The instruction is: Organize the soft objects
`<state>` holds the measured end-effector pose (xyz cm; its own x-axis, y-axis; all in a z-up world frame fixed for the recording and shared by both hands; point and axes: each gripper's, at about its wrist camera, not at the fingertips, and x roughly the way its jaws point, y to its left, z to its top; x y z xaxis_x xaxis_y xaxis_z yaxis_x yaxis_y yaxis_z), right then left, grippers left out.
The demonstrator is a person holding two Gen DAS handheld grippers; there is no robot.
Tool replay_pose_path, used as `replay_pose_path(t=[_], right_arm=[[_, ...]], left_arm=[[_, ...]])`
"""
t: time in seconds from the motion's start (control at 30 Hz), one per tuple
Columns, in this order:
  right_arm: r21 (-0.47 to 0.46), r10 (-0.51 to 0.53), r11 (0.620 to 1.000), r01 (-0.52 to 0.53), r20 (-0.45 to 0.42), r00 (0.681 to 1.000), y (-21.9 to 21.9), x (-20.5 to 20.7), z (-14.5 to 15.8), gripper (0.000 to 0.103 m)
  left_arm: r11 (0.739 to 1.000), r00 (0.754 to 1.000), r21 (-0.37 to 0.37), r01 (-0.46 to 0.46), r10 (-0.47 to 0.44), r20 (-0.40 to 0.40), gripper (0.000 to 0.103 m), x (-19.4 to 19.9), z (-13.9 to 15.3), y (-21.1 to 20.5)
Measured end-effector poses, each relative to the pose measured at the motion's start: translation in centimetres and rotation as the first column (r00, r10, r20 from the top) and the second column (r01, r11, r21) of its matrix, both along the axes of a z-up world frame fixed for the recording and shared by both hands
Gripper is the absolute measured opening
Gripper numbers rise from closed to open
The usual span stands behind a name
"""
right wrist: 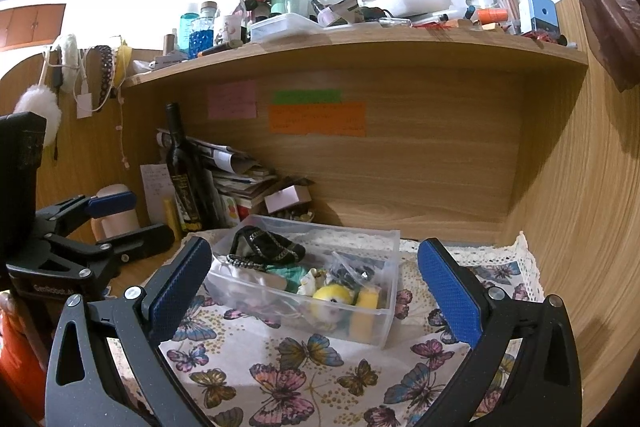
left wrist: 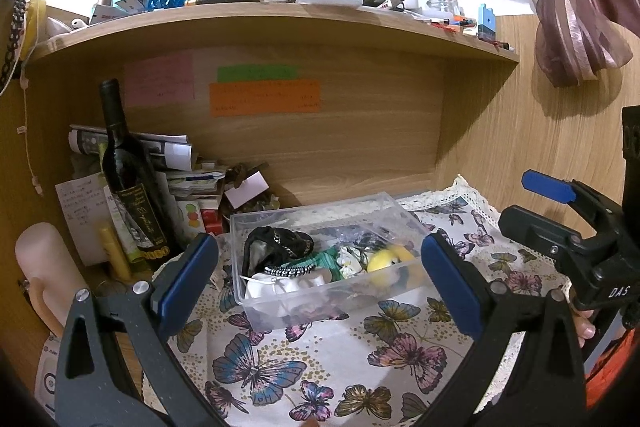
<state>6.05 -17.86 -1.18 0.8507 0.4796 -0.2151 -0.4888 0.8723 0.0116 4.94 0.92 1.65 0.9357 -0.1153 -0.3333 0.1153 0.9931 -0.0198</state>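
Note:
A clear plastic box (left wrist: 372,307) (right wrist: 386,311) stands on the butterfly cloth (left wrist: 320,367) (right wrist: 304,367). In it lie a black pouch with chain trim (left wrist: 276,243) (right wrist: 268,243), a green fabric piece (left wrist: 316,261) (right wrist: 292,273), a white fabric piece (left wrist: 280,285), a yellow plush toy (left wrist: 386,261) (right wrist: 334,297) and a yellow sponge (right wrist: 368,299). My left gripper (left wrist: 320,267) is open and empty just in front of the box. My right gripper (right wrist: 314,273) is open and empty, also facing the box; it shows at the right of the left wrist view (left wrist: 552,211).
A dark wine bottle (left wrist: 128,179) (right wrist: 184,179), stacked papers (left wrist: 180,163) (right wrist: 236,171) and a pale cylinder (left wrist: 44,267) stand left of the box. The wooden back panel (left wrist: 320,147) carries sticky notes. A cluttered shelf (left wrist: 280,19) (right wrist: 360,43) hangs above. A curtain (left wrist: 572,7) hangs right.

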Motion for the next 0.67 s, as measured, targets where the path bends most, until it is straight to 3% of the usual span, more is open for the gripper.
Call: replay_pose_path(t=[0.67], right_arm=[[0.015,0.011,1.000,-0.011,-0.028,1.000,-0.12,0.45,-0.13,0.103]], left_arm=[[0.999,0.999,-0.012,0.036,-0.036,0.010,0.103,-0.78,-0.16,-0.44]])
